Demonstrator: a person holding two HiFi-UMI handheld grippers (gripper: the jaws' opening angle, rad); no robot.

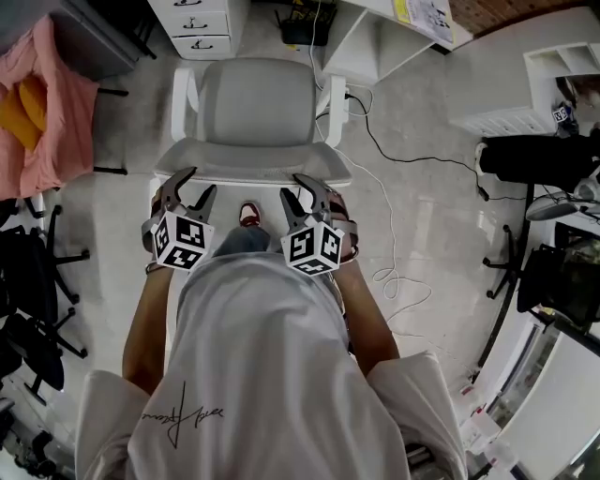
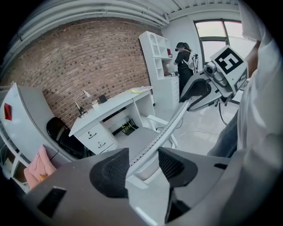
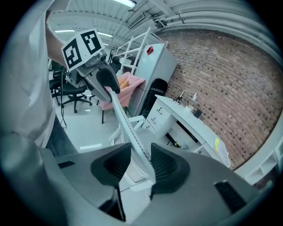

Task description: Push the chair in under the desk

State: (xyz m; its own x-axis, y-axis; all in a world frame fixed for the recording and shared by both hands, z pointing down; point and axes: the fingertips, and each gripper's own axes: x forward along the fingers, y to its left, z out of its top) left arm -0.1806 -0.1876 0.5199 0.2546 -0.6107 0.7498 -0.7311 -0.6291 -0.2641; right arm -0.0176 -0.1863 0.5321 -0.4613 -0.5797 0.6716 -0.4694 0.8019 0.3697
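Standing at 6 o'clock of the chair [image 1: 258,112], the person holds one claw on each side of the backrest's top rim [image 1: 253,174]. The left claw [image 1: 202,183] sits toward the rim's 9 o'clock end, and the right claw [image 1: 292,187] toward its 3 o'clock end.

In the left gripper view the left claw [image 2: 143,161] is spread, with the mesh rim running up between its two pads. The rim lies close to one pad and a gap shows at the other. In the right gripper view the right claw [image 3: 141,161] is also spread wide astride the rim. There the rim lies against one pad, and no firm pinch can be made out.

The chair stands on the floor with its seat toward 12 o'clock, facing the white counter [image 2: 116,105]. Its seat is short of the opening beside the drawer unit [image 1: 202,23].

A white cable [image 1: 389,187] trails over the floor at 3 o'clock of the chair. A pink cloth [image 1: 42,103] lies off at 9 o'clock. One shoe [image 1: 249,215] shows between the two claws.
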